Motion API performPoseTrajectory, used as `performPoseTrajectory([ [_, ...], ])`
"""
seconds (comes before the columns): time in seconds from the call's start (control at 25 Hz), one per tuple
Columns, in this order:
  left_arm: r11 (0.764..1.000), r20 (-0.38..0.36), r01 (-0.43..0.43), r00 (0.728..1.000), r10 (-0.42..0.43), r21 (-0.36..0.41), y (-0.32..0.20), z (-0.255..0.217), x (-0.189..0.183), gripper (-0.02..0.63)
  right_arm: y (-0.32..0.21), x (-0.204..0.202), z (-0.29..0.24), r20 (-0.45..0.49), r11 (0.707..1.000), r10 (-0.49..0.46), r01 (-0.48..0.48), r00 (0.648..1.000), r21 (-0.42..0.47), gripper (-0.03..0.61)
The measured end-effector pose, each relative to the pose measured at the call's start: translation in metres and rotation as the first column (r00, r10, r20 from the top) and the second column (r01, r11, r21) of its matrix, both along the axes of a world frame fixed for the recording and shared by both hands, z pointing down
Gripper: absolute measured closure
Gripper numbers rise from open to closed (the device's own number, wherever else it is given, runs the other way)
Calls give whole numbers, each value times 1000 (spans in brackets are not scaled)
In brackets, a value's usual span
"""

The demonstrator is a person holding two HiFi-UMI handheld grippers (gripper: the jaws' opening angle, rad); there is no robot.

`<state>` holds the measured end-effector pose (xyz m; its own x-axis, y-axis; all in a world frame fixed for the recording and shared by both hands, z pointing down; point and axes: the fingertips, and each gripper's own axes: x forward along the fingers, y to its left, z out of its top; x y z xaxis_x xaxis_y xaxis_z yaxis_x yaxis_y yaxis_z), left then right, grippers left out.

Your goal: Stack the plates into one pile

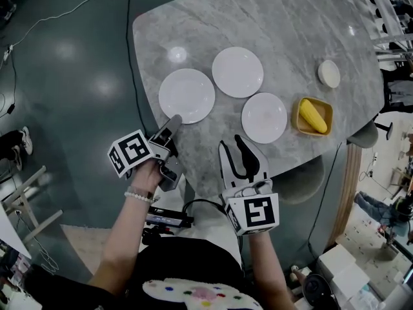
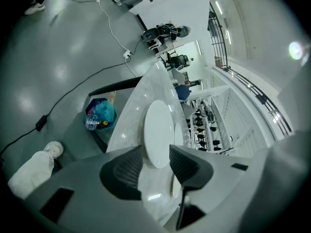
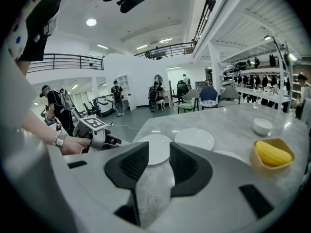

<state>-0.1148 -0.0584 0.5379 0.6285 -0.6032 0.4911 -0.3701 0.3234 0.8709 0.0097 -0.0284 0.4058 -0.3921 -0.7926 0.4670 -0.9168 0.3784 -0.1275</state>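
Easing the left gripper point(image 1: 173, 121), jaws apart and empty, squarely onto the near rim of the left plate point(image 1: 187, 95) looks the surest way to a firm pinch, since it, the middle plate point(image 1: 237, 72) and the right plate point(image 1: 264, 117) lie flat and apart on the table point(image 1: 303, 24). The right gripper point(image 1: 240, 150) hangs open, empty, near the table's edge; only the left gripper view shows that rim lined up between the jaws.

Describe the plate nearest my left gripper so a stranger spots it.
On the grey marble table, look along its left edge. The leftmost white plate lies there, at the tips of the left gripper; the far plate and right plate lie nearer the yellow dish.
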Motion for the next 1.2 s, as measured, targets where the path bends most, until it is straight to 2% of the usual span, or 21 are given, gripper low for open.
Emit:
performPoseTrajectory([
  [0.44, 1000, 1, 14, 1000, -14, 2, -9, 3, -3, 455, 2, 0, 2, -1, 1000, -1, 1, 1000, -1, 463],
  [0.68, 999, 13, 22, 1000, -22, -24, -7, 8, -5, 522, 3, 1, 3, -3, 1000, 6, -6, 1000, -4, 463],
  [0.88, 999, -13, 26, 1000, -27, -30, -6, 6, -5, 575, 6, 2, 8, 1, 1000, 14, -14, 1000, -14, 463],
  [1.08, 1000, -27, 18, 999, -18, -11, -9, 0, -5, 583, 9, 3, 21, 41, 997, 46, -44, 998, -60, 463],
  [1.2, 1000, -40, 14, 999, -14, -1, -10, -4, -6, 586, 9, 1, 28, 98, 993, 82, -72, 992, -99, 463],
])
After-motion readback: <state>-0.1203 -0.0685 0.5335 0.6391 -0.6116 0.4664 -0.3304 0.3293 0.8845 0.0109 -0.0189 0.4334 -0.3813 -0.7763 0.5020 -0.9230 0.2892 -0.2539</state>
